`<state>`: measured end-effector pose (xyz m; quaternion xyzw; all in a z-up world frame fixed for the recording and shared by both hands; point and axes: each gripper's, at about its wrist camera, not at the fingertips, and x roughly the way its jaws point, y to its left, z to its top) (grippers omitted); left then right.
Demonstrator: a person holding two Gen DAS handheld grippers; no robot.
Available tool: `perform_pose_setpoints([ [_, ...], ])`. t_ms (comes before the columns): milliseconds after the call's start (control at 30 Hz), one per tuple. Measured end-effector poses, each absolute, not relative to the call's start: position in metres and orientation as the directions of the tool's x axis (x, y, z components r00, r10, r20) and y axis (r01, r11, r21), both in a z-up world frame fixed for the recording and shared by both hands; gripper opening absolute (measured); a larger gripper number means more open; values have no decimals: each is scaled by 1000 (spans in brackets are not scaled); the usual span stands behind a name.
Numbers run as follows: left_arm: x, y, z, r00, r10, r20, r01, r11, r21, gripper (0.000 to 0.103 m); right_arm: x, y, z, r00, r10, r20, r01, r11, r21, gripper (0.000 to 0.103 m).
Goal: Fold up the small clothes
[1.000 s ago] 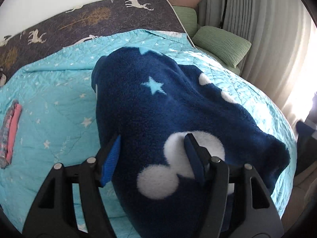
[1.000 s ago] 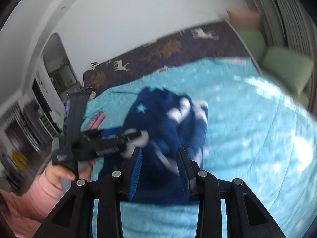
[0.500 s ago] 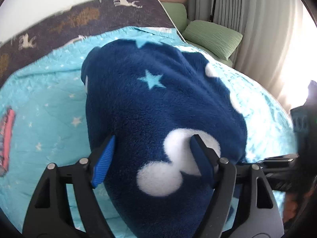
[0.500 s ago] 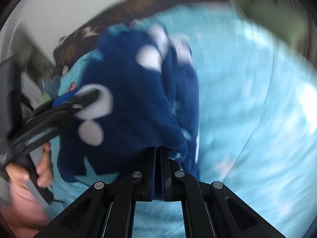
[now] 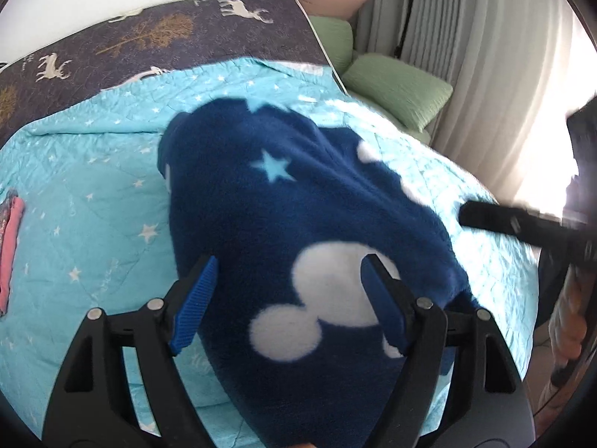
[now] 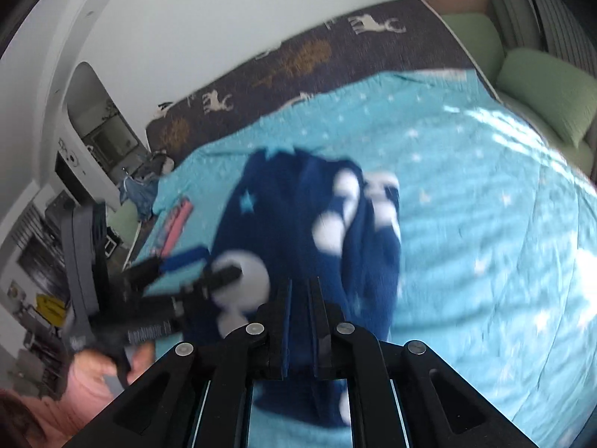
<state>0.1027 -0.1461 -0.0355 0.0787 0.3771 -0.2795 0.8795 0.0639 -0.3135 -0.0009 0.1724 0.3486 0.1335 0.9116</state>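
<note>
A dark blue fleece garment (image 5: 298, 224) with white mouse-head shapes and light blue stars lies on the turquoise star quilt (image 5: 93, 186). It also shows in the right wrist view (image 6: 291, 231). My left gripper (image 5: 287, 287) is open, its blue pads spread above the garment's near part. My right gripper (image 6: 302, 291) is shut on the garment's near edge and holds it up. The left gripper (image 6: 194, 261) shows at the left in the right wrist view.
A pink folded item (image 5: 9, 246) lies at the quilt's left edge. A dark deer-print sheet (image 5: 149, 33) covers the head of the bed. Green pillows (image 5: 399, 89) and a curtain (image 5: 466, 56) stand to the right. Shelves and clutter (image 6: 56, 261) are left of the bed.
My right gripper shut on the garment's near edge and has lifted it back up. My left gripper stayed open over the garment and moved slightly.
</note>
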Motion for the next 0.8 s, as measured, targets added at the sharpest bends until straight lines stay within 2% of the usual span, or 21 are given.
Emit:
perform_pose_setpoints([
  [67, 105, -152, -50, 554, -392, -734, 541, 840, -41, 79, 83, -302, -7, 704, 363, -610, -135, 912, 387, 8],
  [167, 106, -153, -60, 546, -412, -729, 551, 832, -57, 80, 115, -295, -50, 619, 261, -741, -24, 949, 314, 8],
  [233, 105, -154, -65, 555, -411, -723, 559, 828, -42, 84, 121, -301, -70, 624, 270, -733, 9, 936, 352, 7],
  [367, 108, -156, -65, 537, -417, -733, 568, 821, -51, 90, 119, -315, -71, 617, 322, -718, 24, 904, 427, 6],
  [533, 113, -155, -70, 524, -427, -737, 569, 820, -70, 99, 118, -309, -68, 613, 300, -731, 21, 919, 394, 6],
  [733, 108, -155, -66, 545, -412, -730, 556, 830, -53, 100, 116, -294, -63, 645, 220, -732, -10, 960, 280, 7],
  [800, 107, -150, -46, 542, -432, -721, 558, 826, -75, 92, 111, -293, -51, 673, 237, -700, -26, 954, 298, 8],
])
